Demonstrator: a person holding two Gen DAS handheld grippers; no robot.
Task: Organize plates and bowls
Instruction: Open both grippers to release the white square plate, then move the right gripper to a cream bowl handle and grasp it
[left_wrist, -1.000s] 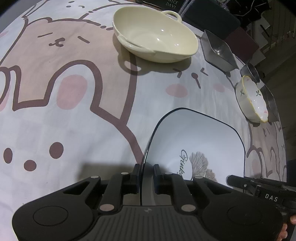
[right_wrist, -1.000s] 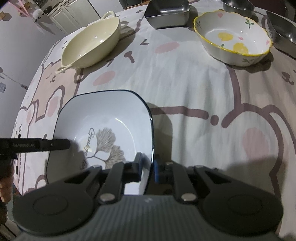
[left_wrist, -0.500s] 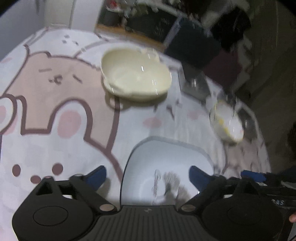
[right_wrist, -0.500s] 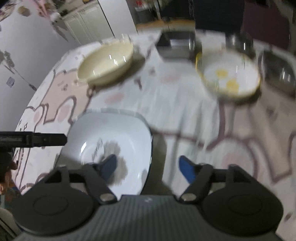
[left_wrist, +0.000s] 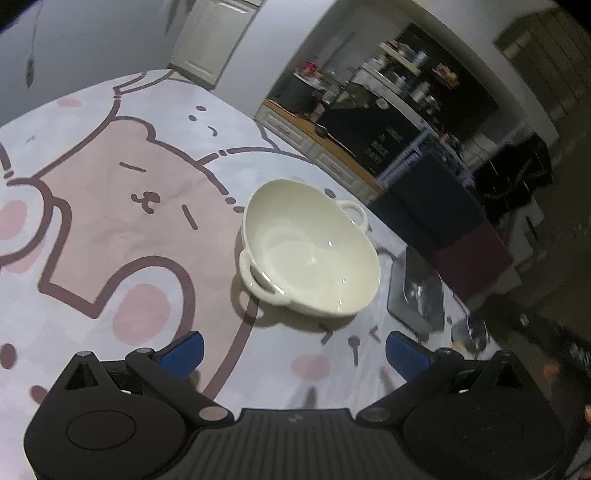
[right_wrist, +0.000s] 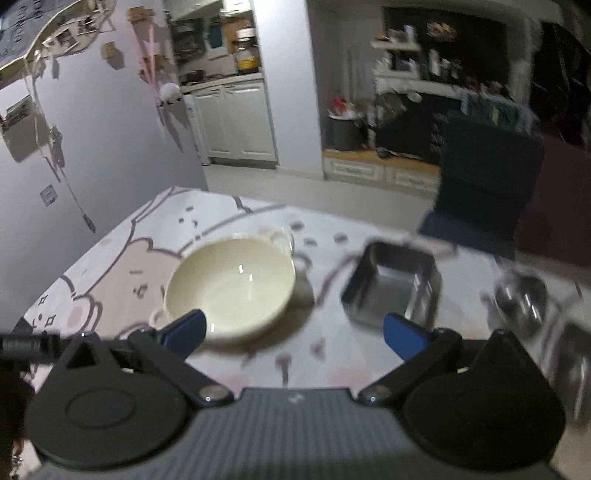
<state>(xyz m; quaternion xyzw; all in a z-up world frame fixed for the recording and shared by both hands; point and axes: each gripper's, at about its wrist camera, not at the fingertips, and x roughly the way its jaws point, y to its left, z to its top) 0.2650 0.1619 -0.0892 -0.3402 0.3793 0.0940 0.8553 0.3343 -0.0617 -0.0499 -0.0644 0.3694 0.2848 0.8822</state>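
Both tools have just let go of the square white plate they had pinched by its rim a second ago. That plate is now out of both views, presumably on the table below and behind the tools. Left tool (left_wrist: 293, 350): jaws opening to about full width, nothing between the blue pads. Right tool (right_wrist: 293, 334): same, jaws opening wide, empty. Both views have tilted up and pulled back, so room and kitchen show now.

Ahead of the left tool, the cream two-handled bowl (left_wrist: 314, 251) sits upright on the bear-print table (left_wrist: 110, 229), near handle toward the tool. To its right is a steel square dish (left_wrist: 417, 291), partly blurred. From the right tool the cream bowl (right_wrist: 231, 286) is ahead-left with the left pad overlapping its near rim in view, not touching as far as I can tell. The steel square dish (right_wrist: 391, 286) is ahead-right and a small round steel bowl (right_wrist: 521, 301) further right, blurred.

Judgement: plate placement done; cream bowl likely next target, no grasp started yet.
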